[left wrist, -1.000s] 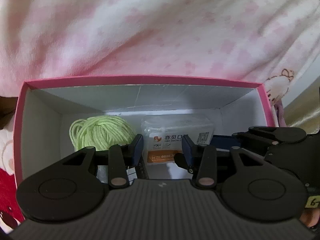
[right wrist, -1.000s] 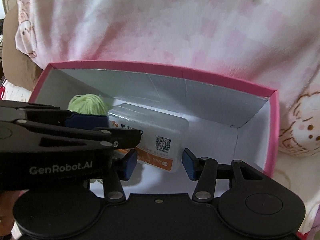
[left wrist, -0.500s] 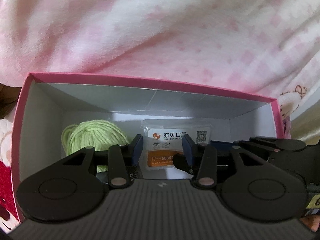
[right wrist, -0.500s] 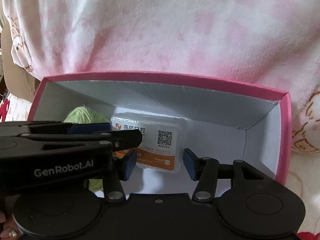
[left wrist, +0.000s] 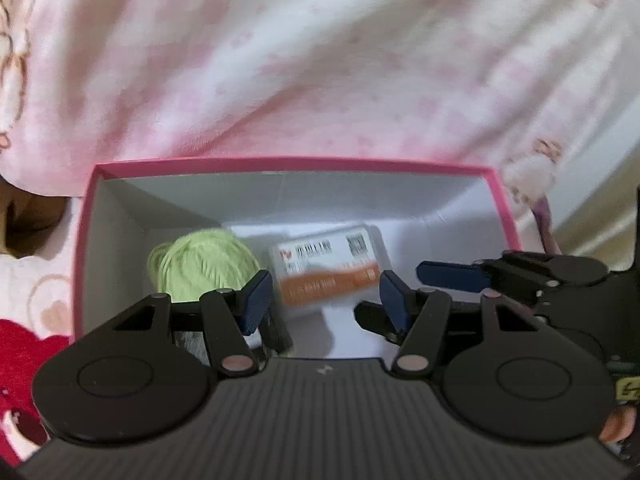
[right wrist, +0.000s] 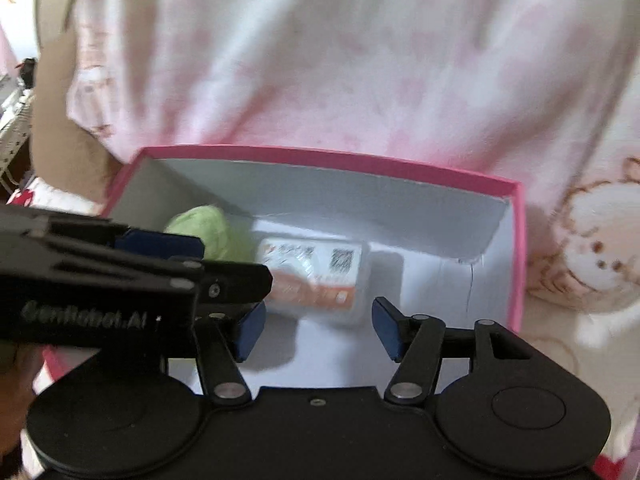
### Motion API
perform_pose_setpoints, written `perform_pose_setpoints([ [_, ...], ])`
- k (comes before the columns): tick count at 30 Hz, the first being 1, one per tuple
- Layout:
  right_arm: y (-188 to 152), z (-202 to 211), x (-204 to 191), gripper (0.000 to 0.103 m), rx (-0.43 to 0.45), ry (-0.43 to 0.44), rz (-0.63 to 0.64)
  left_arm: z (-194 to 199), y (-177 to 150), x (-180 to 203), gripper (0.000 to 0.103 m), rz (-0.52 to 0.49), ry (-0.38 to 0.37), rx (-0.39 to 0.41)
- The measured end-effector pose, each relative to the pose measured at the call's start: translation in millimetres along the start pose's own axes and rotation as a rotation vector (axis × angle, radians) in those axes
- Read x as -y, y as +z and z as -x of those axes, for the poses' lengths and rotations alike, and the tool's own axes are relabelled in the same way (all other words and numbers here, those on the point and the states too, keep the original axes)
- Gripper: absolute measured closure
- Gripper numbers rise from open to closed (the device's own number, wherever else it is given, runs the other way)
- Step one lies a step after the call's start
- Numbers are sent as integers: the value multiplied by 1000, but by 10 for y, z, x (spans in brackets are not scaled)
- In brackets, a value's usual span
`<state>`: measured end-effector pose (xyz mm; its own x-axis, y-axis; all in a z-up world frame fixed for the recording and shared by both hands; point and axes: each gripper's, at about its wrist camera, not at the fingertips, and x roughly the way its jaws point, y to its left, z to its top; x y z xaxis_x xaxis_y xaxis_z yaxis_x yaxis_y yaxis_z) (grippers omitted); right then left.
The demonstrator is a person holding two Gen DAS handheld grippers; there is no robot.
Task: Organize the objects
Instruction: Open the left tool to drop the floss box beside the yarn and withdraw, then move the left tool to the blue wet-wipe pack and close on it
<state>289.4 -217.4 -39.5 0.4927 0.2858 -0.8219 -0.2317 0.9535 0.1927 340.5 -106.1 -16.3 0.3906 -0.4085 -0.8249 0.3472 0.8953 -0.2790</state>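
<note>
Closest to us, the left hand-held gripper (left wrist: 324, 296) has its blue fingers apart with nothing pinched between them; they have just been spreading wider. The right hand-held gripper (right wrist: 318, 324) is the same: fingers apart, nothing held, and just been opening too. Both hang over the near side of the pink box (left wrist: 96, 216), side by side and almost touching each other.

Down on the white floor of the box lies the clear plastic case (left wrist: 326, 268) with the orange label and a square code on it (the writing is too blurry to read). It looks like it is let go and lying flat, a bit crooked. Just to its left, right beside it, sits the ball of green yarn (left wrist: 202, 264), tucked near the left wall.

Behind the box is a soft pink and white blanket (left wrist: 320, 60) with little bear pictures.

The step now seems to be letting go and backing out. To do it well, keep the fingers wide so they do not catch the case. Lift straight up, not sideways, so the yarn is not bumped and the thin box wall is not knocked. Move both grippers slowly so they do not bang together.
</note>
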Motion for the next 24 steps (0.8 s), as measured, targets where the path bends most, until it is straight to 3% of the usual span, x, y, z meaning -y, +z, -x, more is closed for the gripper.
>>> perform_pose_setpoints([
  [11,-505,944,-440,34,88,35,97,1026,-420,178,43,-118,30,-22],
  [18,-705,1469,-711,31,65,40,109,1543,-676,230,41,-145,67,-24],
  [24,-907,1714,-925,31,26,71,110,1960,-940,190,39,-140,19,-28],
])
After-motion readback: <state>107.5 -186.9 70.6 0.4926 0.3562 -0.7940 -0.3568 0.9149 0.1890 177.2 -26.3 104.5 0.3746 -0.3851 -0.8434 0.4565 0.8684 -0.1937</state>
